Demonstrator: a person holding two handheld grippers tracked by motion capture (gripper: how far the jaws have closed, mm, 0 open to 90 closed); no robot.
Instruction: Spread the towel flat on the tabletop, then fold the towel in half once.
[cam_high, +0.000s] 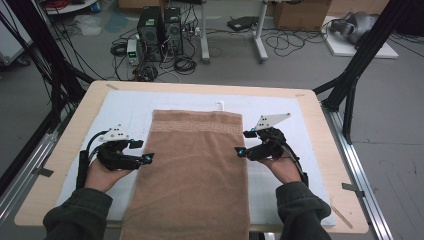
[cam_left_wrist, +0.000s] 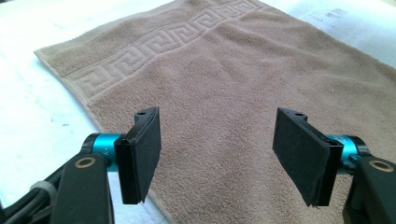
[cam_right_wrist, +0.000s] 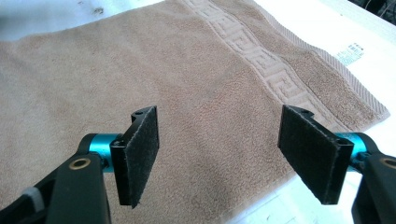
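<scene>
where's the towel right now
In the high view the brown towel lies flat down the middle of the white mat, between the left gripper and right gripper, its near end hanging over the table's front edge.

A tan terry towel (cam_high: 192, 170) lies spread flat on the white mat, lengthwise away from the person, its near end reaching past the table's front edge. Its pile looks soft and even, without folds or bunching. A woven Greek-key border band (cam_left_wrist: 159, 42) runs across the far end, with a narrow ribbed hem beyond it. A small white care label (cam_right_wrist: 350, 52) pokes out from that far hem onto the mat.
</scene>
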